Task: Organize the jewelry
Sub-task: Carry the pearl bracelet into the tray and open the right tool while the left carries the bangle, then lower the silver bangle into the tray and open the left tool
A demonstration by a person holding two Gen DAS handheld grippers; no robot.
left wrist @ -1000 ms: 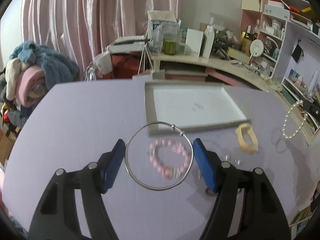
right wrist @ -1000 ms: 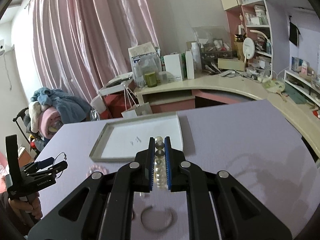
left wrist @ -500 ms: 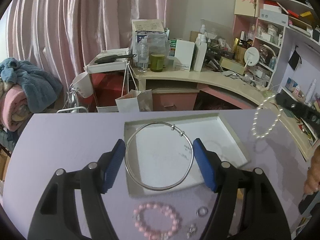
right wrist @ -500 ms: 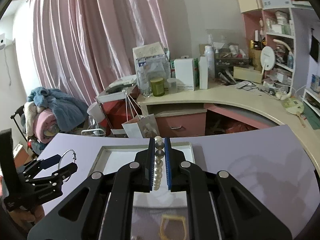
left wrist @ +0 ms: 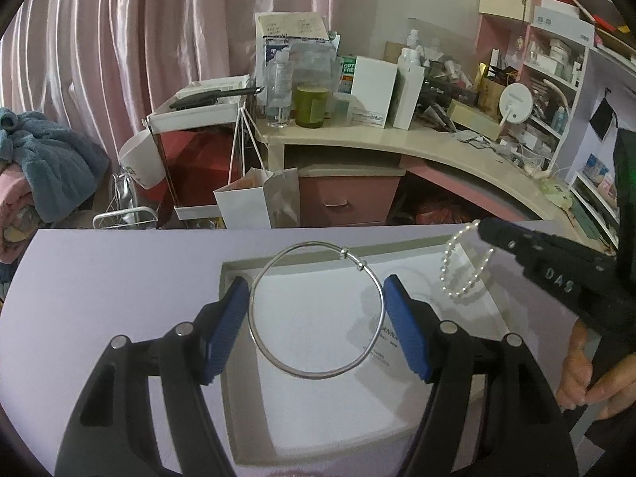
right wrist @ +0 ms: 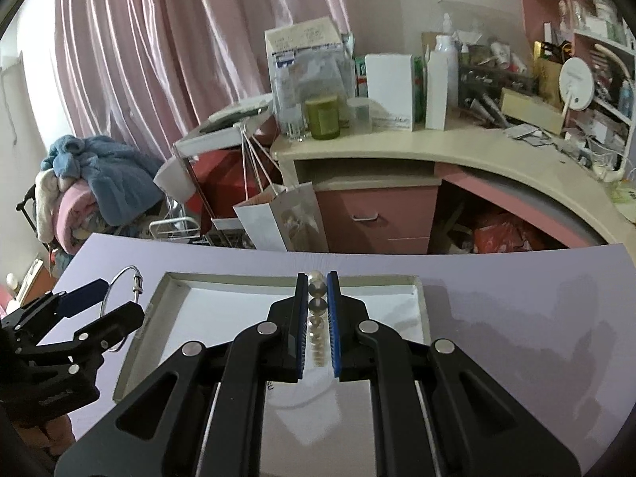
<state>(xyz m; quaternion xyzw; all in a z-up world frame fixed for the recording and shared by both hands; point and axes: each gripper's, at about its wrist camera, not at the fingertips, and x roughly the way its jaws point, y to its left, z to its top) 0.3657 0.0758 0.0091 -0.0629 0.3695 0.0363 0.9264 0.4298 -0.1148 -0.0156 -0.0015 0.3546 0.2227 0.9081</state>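
Left gripper (left wrist: 316,318) grips a bangle (left wrist: 317,310) across its width, flat above the tray (left wrist: 238,357) directly beneath. Right gripper (right wrist: 317,320) pinches a pearl bracelet (right wrist: 317,310), also over the tray, nearer its far edge.

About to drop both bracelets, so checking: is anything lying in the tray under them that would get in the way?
Nothing visible does. The silver bangle and pearl bracelet hang over the tray, whose white floor shows only small printed text.
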